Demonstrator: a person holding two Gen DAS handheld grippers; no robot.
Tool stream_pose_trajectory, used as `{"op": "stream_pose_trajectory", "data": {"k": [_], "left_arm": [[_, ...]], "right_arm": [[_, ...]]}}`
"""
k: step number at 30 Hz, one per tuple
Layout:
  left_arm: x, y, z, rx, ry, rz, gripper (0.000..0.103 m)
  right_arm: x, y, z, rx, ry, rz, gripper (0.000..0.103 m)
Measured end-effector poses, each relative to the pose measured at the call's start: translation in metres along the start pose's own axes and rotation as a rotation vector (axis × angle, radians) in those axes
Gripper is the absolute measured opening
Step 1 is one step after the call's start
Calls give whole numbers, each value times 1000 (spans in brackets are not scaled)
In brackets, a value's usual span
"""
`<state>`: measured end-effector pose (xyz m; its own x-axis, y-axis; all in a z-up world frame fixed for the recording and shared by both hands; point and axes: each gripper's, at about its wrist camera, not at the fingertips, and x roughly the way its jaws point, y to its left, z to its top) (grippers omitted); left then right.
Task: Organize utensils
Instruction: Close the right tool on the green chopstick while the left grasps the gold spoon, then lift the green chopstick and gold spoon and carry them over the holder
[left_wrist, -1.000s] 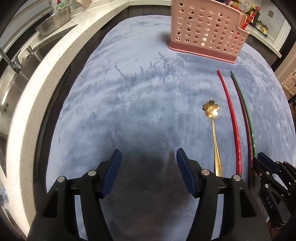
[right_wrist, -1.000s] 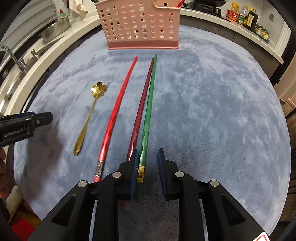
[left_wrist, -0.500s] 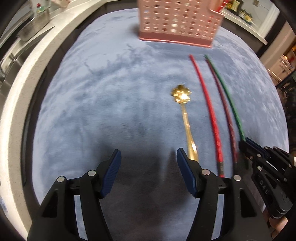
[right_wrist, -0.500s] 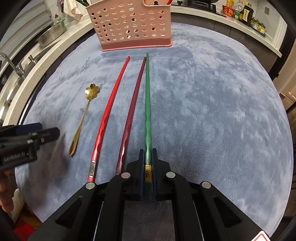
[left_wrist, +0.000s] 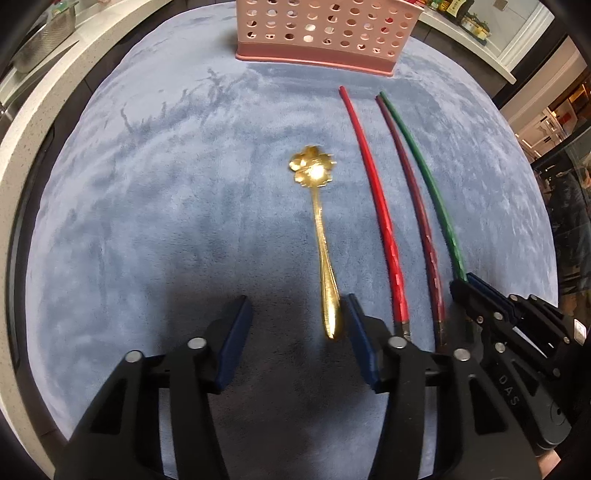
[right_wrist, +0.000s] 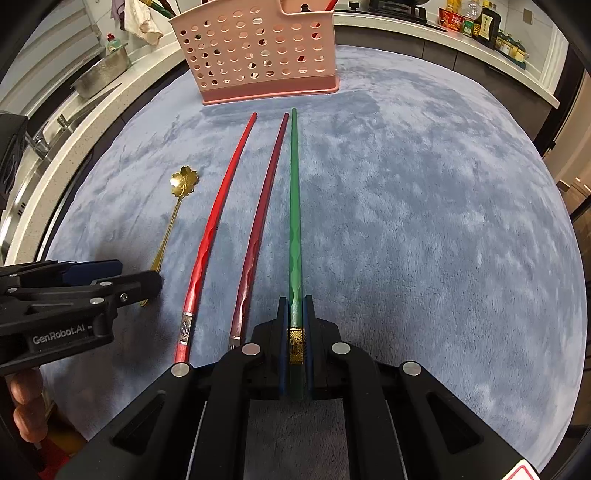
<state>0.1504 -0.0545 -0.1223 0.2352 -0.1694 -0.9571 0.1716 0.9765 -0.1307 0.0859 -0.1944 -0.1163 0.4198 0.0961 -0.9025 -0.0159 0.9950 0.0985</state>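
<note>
Our right gripper (right_wrist: 295, 317) lies low along the blue plush mat (right_wrist: 424, 206), its two fingers pressed tight against the thick, gold-banded end of the green chopstick (right_wrist: 294, 206), which runs straight ahead with its thin tip close to the pink perforated utensil basket (right_wrist: 258, 55). Our left gripper (left_wrist: 295, 325) hovers just above the mat with its fingers spread wide and nothing between them; the handle end of the gold flower-shaped spoon (left_wrist: 319, 221) sits just inside its right finger (left_wrist: 360, 343) (we cannot tell whether pad and handle touch). From the right wrist view we see the left gripper reaching in from the side, level with the mat, and bare fingertips (right_wrist: 26, 406) curled under its body. Between spoon and green chopstick lie the bright red chopstick (right_wrist: 218, 218) and the dark red chopstick (right_wrist: 260, 221), side by side and roughly parallel, all pointing toward the basket. More utensils stand inside the basket. A white counter (right_wrist: 92, 122) curves round the mat's left edge.
</note>
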Motion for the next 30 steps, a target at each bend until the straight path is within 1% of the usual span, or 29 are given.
{"op": "stream_pose_trajectory", "data": {"k": [2, 3, 4, 5, 8, 12, 17, 24, 27, 30], "left_arm": [[-2, 4, 0, -2, -4, 11, 29], [-3, 5, 0, -3, -6, 9, 27], [-3, 7, 0, -5, -8, 8, 19], [-5, 9, -2, -6, -9, 5, 13], [-6, 10, -2, -4, -15, -5, 7], [-12, 10, -1, 2, -36, 4, 4], [-27, 16, 3, 9, -85, 50, 1], [-56, 21, 15, 30, -175, 105, 1], [-70, 22, 25, 31, -218, 110, 1], [-81, 21, 34, 25, -251, 107, 1]], "right_arm": [[-1, 0, -1, 3, -1, 1, 7], [-1, 0, -1, 3, -2, 1, 7], [-1, 0, -1, 3, -2, 1, 7], [-1, 0, -1, 4, -1, 1, 7], [-2, 0, -1, 2, -4, 0, 7], [-7, -2, 0, 9, -15, -2, 7], [-20, -7, 6, 23, -46, -2, 7], [-50, -12, 28, 38, -127, 16, 7], [-63, -13, 40, 54, -163, 43, 7], [-75, -12, 53, 51, -205, 46, 7]]}}
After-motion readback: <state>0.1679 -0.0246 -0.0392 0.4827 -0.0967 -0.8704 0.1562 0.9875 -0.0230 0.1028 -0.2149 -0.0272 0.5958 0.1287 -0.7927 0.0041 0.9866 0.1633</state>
